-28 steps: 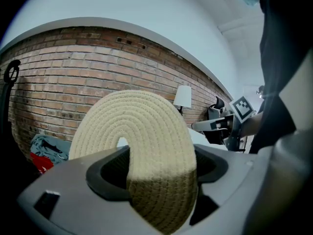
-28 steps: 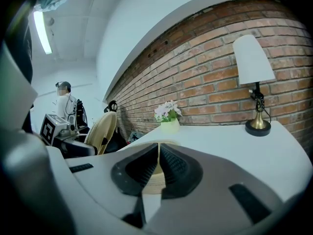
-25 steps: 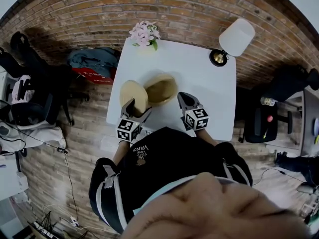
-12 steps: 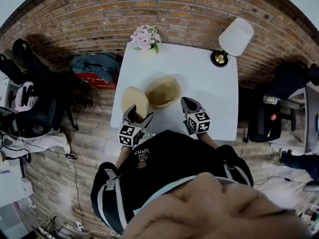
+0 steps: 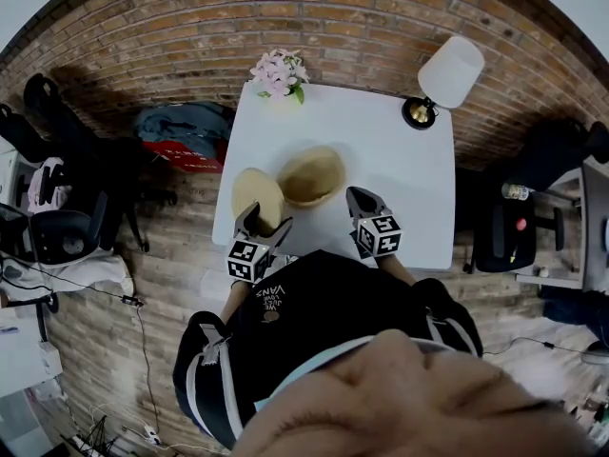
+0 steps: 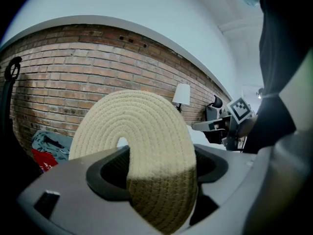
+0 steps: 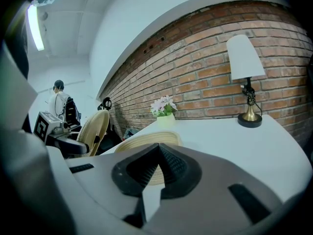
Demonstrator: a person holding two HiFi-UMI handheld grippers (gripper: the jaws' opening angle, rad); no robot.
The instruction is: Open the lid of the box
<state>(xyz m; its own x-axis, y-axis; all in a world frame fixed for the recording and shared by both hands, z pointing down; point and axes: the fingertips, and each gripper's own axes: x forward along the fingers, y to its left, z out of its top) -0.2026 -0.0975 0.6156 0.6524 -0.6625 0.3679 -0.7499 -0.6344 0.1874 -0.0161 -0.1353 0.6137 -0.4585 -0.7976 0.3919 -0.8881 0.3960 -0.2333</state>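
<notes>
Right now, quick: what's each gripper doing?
Left gripper: closed on the round woven lid, which stands on edge.
Right gripper: closed, holding nothing.

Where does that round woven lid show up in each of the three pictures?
Head view: lid, left of centre, beside the box.
Left gripper view: lid, centre, between the jaws.
Right gripper view: lid, far left, on edge.
Shared landmark: the lamp.
</notes>
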